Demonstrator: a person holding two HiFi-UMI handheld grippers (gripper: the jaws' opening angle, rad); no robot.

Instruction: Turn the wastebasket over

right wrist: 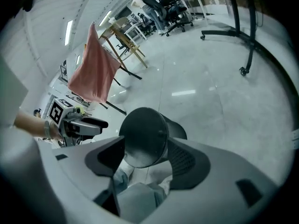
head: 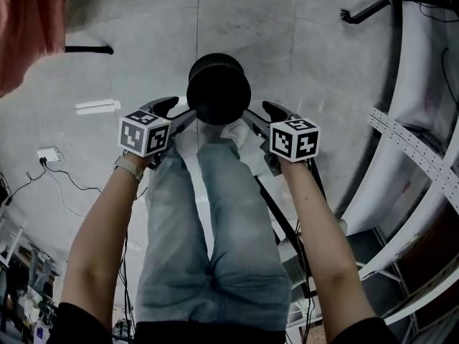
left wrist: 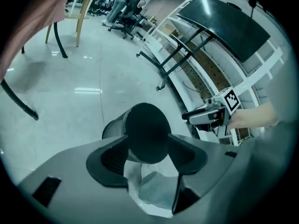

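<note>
wastebasket: black mesh, sitting btwn the two grippers, just ahead of both sets of tips. It's showing its closed round base toward both gripper cams. Mesh wall is running away from the jaws, so the mouth is facing away. Inside isn't showing, so can't say what's in it. Also can't tell if it's lying flat on the floor or tipping on an edge.

L gripper: jaws standing wide apart, pads not pressing on anything. Basket base is filling the gap just beyond its tips, w/ the wall trailing off to its left.

R gripper: jaws apart too, not clamping. Same pic mirrored: base sitting in the gap past the tips, wall trailing off to its right.

Each gripper is seeing the other on its inner side, near the basket. Can't tell if either is touching it.

Around:
- Behind and below both sets of tips: person's jeans legs and a white shoe. The shoe is sitting just beside the basket on the person's side and is the closest thing to it.
- Out left of L gripper: red cloth hanging, well apart. Socket box w/ cable is lying on the floor.
- Out right of R gripper: white rail frame curving past, carrying a dark panel.
- Far ahead of the tips: black stand leg on a caster, and office chairs w/ ppl sitting, well apart.
</note>
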